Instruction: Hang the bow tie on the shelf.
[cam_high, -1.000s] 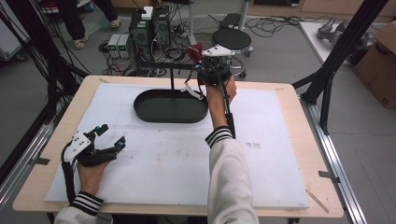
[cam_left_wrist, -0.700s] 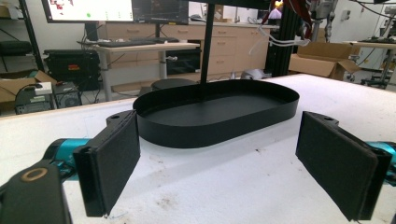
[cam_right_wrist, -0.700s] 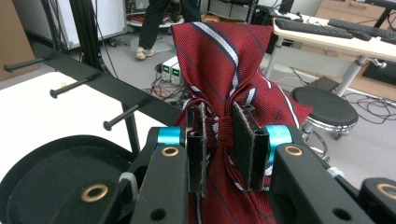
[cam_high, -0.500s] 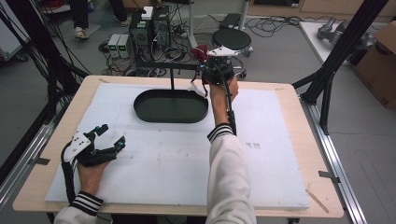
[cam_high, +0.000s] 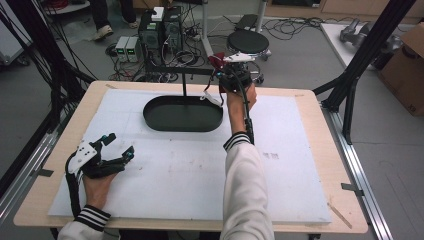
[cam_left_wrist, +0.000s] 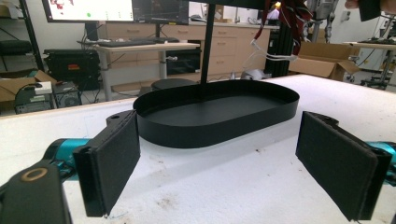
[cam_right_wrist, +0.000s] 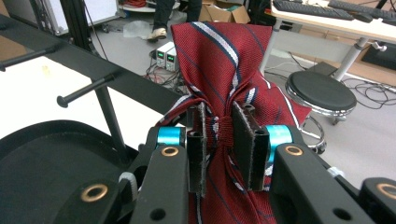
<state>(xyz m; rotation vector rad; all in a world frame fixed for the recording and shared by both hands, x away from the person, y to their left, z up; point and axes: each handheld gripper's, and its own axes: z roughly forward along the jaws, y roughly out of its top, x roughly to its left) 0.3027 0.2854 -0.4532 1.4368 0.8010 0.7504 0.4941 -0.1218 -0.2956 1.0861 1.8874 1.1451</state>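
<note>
A dark red striped tie (cam_right_wrist: 224, 60) is bunched between the pads of my right gripper (cam_right_wrist: 225, 144), which is shut on it. In the high view this gripper (cam_high: 225, 67) is held up at the far edge of the table with the tie (cam_high: 217, 61) at its tip, by the black stand's horizontal bar (cam_high: 192, 71). The bar's peg (cam_right_wrist: 86, 91) juts out left of the tie. A black oval tray (cam_high: 150, 107) lies below, around the stand's post (cam_high: 184, 85). My left gripper (cam_high: 120, 143) rests open at the near left, facing the tray (cam_left_wrist: 219, 112), nothing between its jaws.
A white sheet (cam_high: 290, 170) covers the wooden table. Beyond the far edge there is a black round stool (cam_high: 248, 41), computer boxes (cam_high: 160, 27) and cables on the floor. Black frame posts (cam_high: 360, 65) rise at the right, near a cardboard box (cam_high: 407, 70).
My right gripper has shifted a little to the right along the bar with the tie held in it. The left gripper has stayed where it was.
</note>
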